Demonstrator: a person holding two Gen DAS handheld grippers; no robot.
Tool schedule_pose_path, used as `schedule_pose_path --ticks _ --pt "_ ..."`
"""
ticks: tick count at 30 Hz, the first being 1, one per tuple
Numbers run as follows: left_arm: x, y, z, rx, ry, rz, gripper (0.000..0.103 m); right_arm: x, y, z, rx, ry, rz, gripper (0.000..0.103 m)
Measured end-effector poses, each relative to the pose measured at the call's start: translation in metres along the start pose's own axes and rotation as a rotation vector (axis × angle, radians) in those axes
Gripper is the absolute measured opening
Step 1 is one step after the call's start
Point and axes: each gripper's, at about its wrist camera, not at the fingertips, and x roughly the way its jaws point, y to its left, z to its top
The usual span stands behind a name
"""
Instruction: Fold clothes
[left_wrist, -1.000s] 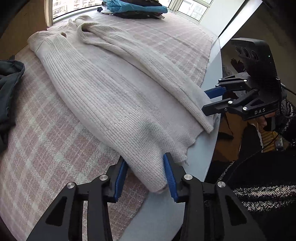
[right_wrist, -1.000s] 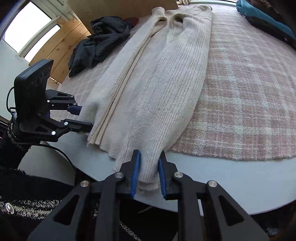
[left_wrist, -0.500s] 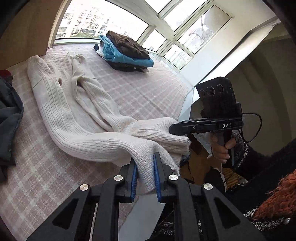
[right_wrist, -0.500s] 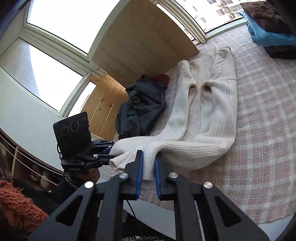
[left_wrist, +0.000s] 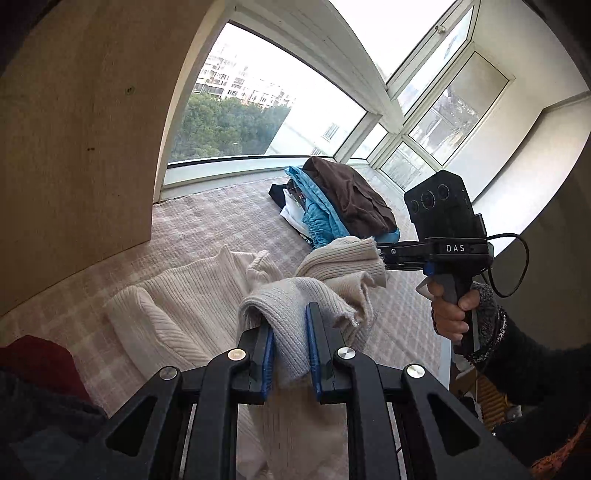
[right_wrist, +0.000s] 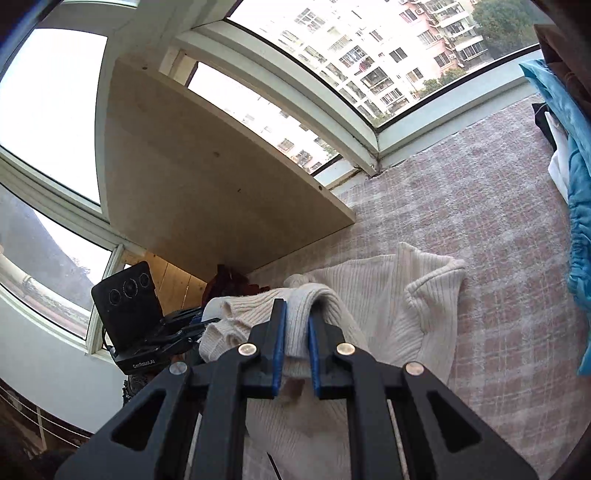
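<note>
The left claw (left_wrist: 290, 343) is clenched on the hem of the sweater (left_wrist: 192, 295). The right claw (right_wrist: 295, 343) is clenched on the same hem. The hem is lifted; the collar end lies on the plaid cloth (right_wrist: 480, 206) of the counter. Beyond the sweater, a clothes pile (left_wrist: 332, 199) is cut off in the right wrist view. Left of the sweater, dark garments (left_wrist: 40, 398) are mostly hidden behind the left claw's frame.

Both tools pointed downward, side by side. The left tool (left_wrist: 290, 332) was clamped on knit fabric. The right tool (right_wrist: 295, 334) gripped likewise, its handle in the right hand (left_wrist: 452, 314).
</note>
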Motion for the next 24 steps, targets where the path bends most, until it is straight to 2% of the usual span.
schedule_pose_path --ticks 3,6,7,8,9,10,12,13,15,16,17,19,20,22,23,24 --pt "0.037 0.052 0.015 -0.066 0.061 0.04 0.015 0.047 -0.044 0.023 0.121 0.112 -0.112 0.015" --pt "0.075 0.097 0.012 -0.158 0.158 0.106 0.017 0.046 -0.066 0.03 0.229 0.13 -0.045 0.017" --pt "0.078 0.105 0.01 -0.195 0.167 0.099 0.018 0.04 -0.065 0.031 0.22 0.115 -0.05 0.022" --pt "0.08 0.112 0.008 -0.232 0.175 0.093 0.018 0.031 -0.06 0.032 0.198 0.096 -0.075 0.034" --pt "0.075 0.111 0.007 -0.236 0.158 0.081 0.023 0.021 -0.056 0.033 0.181 0.072 -0.102 0.04" --pt "0.069 0.106 0.008 -0.212 0.142 0.106 0.028 0.011 -0.05 0.034 0.165 0.047 -0.125 0.043" --pt "0.053 0.094 0.011 -0.156 0.115 0.179 0.061 -0.007 -0.035 0.036 0.093 0.006 -0.181 0.043" --pt "0.045 0.088 0.015 -0.126 0.103 0.218 0.065 -0.01 -0.021 0.03 0.02 -0.003 -0.198 0.043" --pt "0.026 0.077 0.019 -0.076 0.074 0.275 0.065 -0.015 0.008 0.017 -0.133 -0.018 -0.228 0.042" --pt "0.017 0.071 0.019 -0.062 0.057 0.294 0.064 -0.006 0.018 0.007 -0.186 0.007 -0.23 0.042" --pt "0.01 0.063 0.018 -0.05 0.037 0.278 0.064 0.004 0.028 -0.004 -0.235 0.035 -0.231 0.042" --pt "0.009 0.046 0.011 -0.021 0.024 0.186 0.064 0.036 0.04 -0.019 -0.322 0.084 -0.319 0.042" --pt "0.016 0.039 0.006 -0.002 0.039 0.156 0.065 0.047 0.041 -0.026 -0.359 0.096 -0.396 0.042" --pt "0.041 0.031 -0.002 0.034 0.1 0.203 0.065 0.056 0.041 -0.039 -0.416 0.083 -0.527 0.042" --pt "0.05 0.034 -0.008 0.029 0.127 0.259 0.061 0.053 0.041 -0.044 -0.436 0.057 -0.574 0.043" --pt "0.058 0.036 -0.013 0.024 0.153 0.316 0.06 0.049 0.037 -0.045 -0.419 0.058 -0.569 0.043"
